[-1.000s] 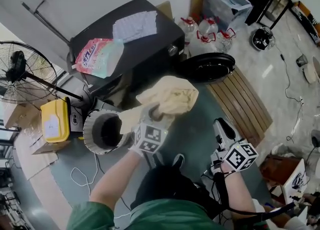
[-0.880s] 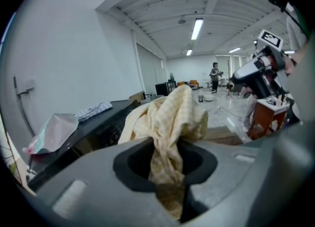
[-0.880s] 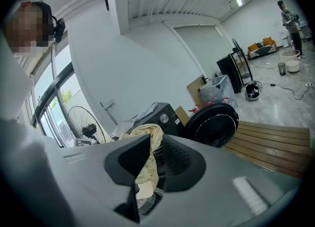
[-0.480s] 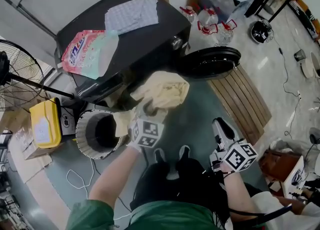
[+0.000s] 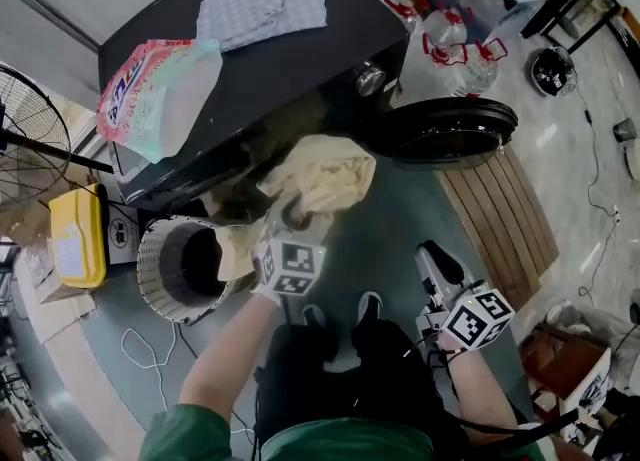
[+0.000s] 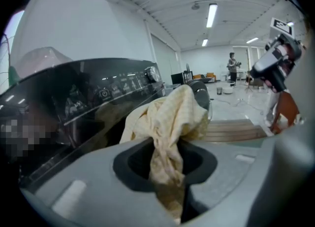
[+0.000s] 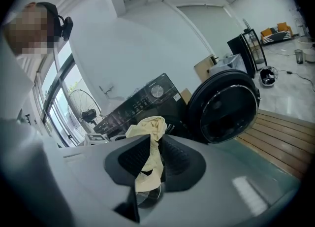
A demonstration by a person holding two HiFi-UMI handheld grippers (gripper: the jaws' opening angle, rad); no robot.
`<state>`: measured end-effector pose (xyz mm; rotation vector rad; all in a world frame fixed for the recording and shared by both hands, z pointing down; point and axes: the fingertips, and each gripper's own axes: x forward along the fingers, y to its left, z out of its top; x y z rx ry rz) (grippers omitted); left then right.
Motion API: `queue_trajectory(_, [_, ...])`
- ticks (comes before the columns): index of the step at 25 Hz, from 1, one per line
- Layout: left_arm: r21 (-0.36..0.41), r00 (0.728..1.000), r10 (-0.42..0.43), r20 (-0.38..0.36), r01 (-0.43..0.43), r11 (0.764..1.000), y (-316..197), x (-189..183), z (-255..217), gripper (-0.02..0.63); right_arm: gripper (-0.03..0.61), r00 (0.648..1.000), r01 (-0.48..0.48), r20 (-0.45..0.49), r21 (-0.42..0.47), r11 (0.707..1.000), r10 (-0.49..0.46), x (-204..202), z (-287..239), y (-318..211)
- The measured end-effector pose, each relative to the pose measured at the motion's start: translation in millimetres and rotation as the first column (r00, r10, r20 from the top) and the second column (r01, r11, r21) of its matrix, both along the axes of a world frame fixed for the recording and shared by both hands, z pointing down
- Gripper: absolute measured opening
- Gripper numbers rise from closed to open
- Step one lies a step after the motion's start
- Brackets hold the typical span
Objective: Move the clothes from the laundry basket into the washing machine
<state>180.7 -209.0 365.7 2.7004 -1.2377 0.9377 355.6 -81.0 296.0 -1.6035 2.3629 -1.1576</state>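
Observation:
My left gripper (image 5: 290, 217) is shut on a bunched pale yellow garment (image 5: 322, 174), which hangs just in front of the black front-loading washing machine (image 5: 260, 79). In the left gripper view the garment (image 6: 170, 122) rises out of the jaws before the control panel (image 6: 113, 90). The round door (image 5: 445, 132) stands open to the right. My right gripper (image 5: 432, 257) is lower right, above the floor, and in the right gripper view a small strip of pale yellow cloth (image 7: 149, 157) is pinched in its jaws. The white ribbed laundry basket (image 5: 160, 294) stands at the left, its inside dark.
A detergent bag (image 5: 155, 89) and a checked cloth (image 5: 262, 4) lie on the washer's top. A yellow box (image 5: 75, 239) and a fan (image 5: 30, 129) stand at the left. Wooden slats (image 5: 515, 214) lie right of the door, with water bottles (image 5: 455, 44) behind. The person's legs are below.
Both grippers have sunk and moved closer to the washer's front. The yellow garment went down with the left gripper toward the opening. Neither grip has changed.

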Motion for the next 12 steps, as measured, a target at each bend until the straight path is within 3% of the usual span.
queue_trajectory(12, [0.185,0.998,-0.025,-0.050,0.034,0.982,-54,-7,102,0.097,0.066,1.000,-0.006,-0.007,0.110,0.994,0.007,26,170,-74])
